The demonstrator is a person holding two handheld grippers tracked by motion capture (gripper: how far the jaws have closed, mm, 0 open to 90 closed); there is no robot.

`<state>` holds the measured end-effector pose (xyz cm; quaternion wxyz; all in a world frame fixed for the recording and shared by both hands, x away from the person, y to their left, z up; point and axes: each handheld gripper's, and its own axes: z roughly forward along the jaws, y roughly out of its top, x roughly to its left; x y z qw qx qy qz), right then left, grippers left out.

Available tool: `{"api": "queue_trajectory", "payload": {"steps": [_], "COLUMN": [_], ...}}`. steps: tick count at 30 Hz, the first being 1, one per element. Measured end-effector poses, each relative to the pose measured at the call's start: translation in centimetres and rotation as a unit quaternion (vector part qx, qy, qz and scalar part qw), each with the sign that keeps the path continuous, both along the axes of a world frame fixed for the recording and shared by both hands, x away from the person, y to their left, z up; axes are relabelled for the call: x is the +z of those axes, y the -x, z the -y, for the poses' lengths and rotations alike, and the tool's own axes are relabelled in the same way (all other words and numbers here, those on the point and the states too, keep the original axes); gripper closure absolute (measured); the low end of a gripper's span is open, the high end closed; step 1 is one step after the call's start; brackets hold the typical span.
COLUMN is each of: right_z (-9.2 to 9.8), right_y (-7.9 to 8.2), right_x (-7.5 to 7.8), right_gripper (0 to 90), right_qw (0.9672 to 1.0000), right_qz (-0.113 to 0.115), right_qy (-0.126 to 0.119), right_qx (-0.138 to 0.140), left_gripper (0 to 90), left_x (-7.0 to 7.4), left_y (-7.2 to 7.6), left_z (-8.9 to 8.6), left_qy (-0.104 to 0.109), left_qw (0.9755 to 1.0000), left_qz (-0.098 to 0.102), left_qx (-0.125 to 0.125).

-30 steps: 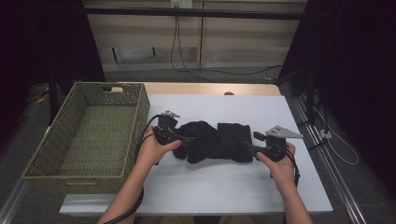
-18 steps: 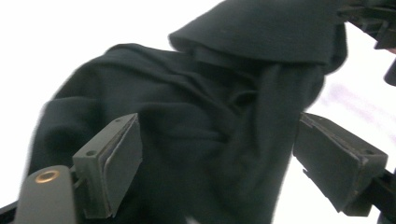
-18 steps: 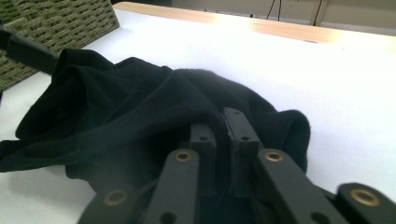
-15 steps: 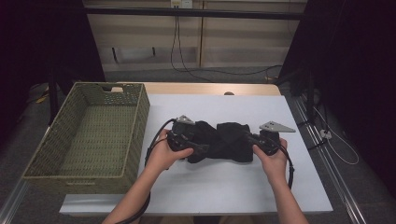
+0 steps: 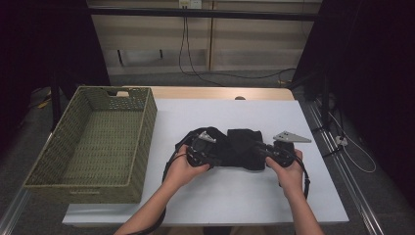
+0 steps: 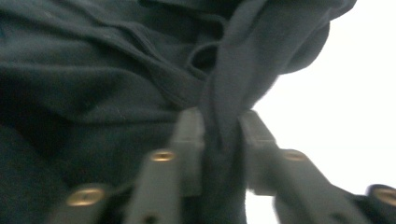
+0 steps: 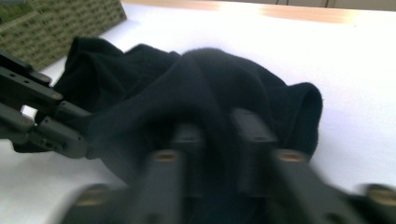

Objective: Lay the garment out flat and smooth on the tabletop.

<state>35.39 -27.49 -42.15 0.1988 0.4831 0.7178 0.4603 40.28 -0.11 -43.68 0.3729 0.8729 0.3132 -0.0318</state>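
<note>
A black garment (image 5: 242, 147) lies bunched in the middle of the white table (image 5: 220, 200). My left gripper (image 5: 217, 155) is at its left end and has just been closing. In the left gripper view the gripper (image 6: 220, 133) pinches a fold of the dark cloth (image 6: 116, 93) between its jaws. My right gripper (image 5: 260, 148) is at the garment's right end. In the right gripper view the gripper (image 7: 217, 135) has a raised ridge of the black cloth (image 7: 210, 79) between its jaws, which have just been opening a little. The other gripper's black arms (image 7: 42, 116) reach into that cloth from the left.
A woven green basket (image 5: 147, 127) stands on the table's left side with nothing visible in it. Bare white tabletop surrounds the garment, widest in front. A wooden strip (image 5: 220, 93) runs along the far edge. Cables hang at the back and to the right of the table.
My left hand has moved right and down onto the garment's left end, and its jaws have shut on a fold. The garment is more bunched. The right hand has hardly moved.
</note>
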Motion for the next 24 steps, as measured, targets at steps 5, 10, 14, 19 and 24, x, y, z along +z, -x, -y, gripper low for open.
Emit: {"api": "queue_trajectory", "payload": {"steps": [5,10,14,19,24], "right_z": [-1.3,-3.0,-3.0,-0.6,3.5], "right_y": [-0.1,-0.9,-1.6,-0.9,0.9], "right_x": [1.2,2.1,1.8,1.9,1.8], "right_gripper": [33.3,45.9,83.6,84.9,84.9], "right_qw": [0.9998,0.999,0.9992,0.999,0.997], "right_qz": [0.016,0.026,0.025,0.032,0.029], "right_qy": [0.01,0.035,0.03,0.015,-0.005], "right_qx": [0.008,0.014,0.013,-0.026,-0.072], "left_gripper": [80.5,80.3,81.5,82.3,82.6], "left_x": [0.4,0.4,0.4,0.5,1.0], "left_y": [0.3,0.4,0.3,-0.4,-1.2], "left_z": [0.0,-0.1,-0.5,-2.1,-4.1], "left_qy": [-0.003,-0.003,-0.012,-0.015,-0.013], "left_qw": [0.9999,0.9999,0.9998,0.9998,0.9987], "left_qz": [0.004,0.004,-0.005,-0.013,-0.005], "left_qx": [-0.014,-0.014,-0.018,0.007,0.049]}}
